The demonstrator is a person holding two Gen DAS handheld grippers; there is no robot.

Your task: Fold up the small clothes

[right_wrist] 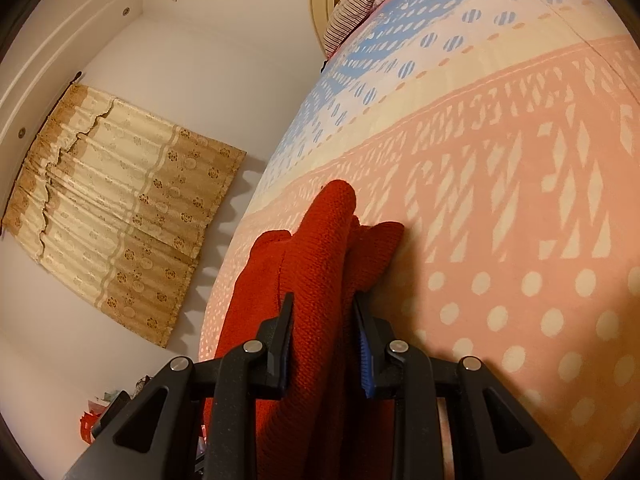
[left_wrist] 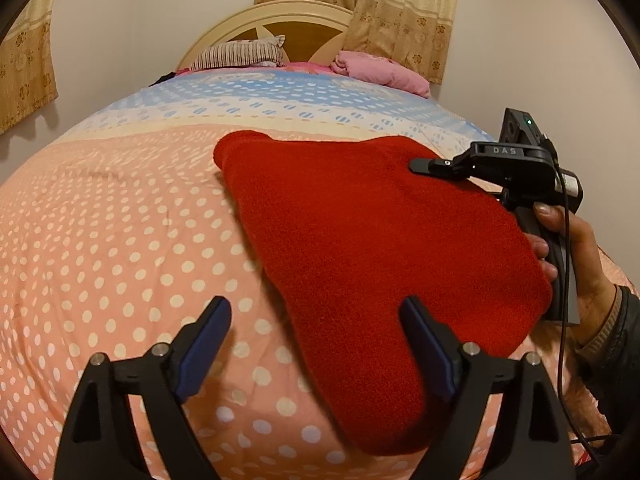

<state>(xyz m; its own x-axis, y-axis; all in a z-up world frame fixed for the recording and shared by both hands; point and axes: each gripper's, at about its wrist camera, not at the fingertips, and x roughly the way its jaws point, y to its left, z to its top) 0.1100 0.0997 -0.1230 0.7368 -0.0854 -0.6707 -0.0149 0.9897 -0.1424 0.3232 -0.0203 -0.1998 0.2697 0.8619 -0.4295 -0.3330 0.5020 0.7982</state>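
A red knitted garment (left_wrist: 372,248) lies folded on the polka-dot bedspread (left_wrist: 120,240). My left gripper (left_wrist: 316,312) is open and empty just above its near left edge; its right finger overlaps the cloth. My right gripper (left_wrist: 420,165) reaches over the garment's far right corner, held by a hand (left_wrist: 576,256). In the right wrist view that gripper (right_wrist: 323,312) is shut on a thick fold of the red garment (right_wrist: 320,240), which bunches ahead of the fingers.
A striped pillow (left_wrist: 240,54) and a pink bundle (left_wrist: 380,70) lie at the headboard (left_wrist: 264,20). Beige curtains (left_wrist: 400,8) hang on the wall. The bed's edge drops off beside the garment in the right wrist view (right_wrist: 240,224).
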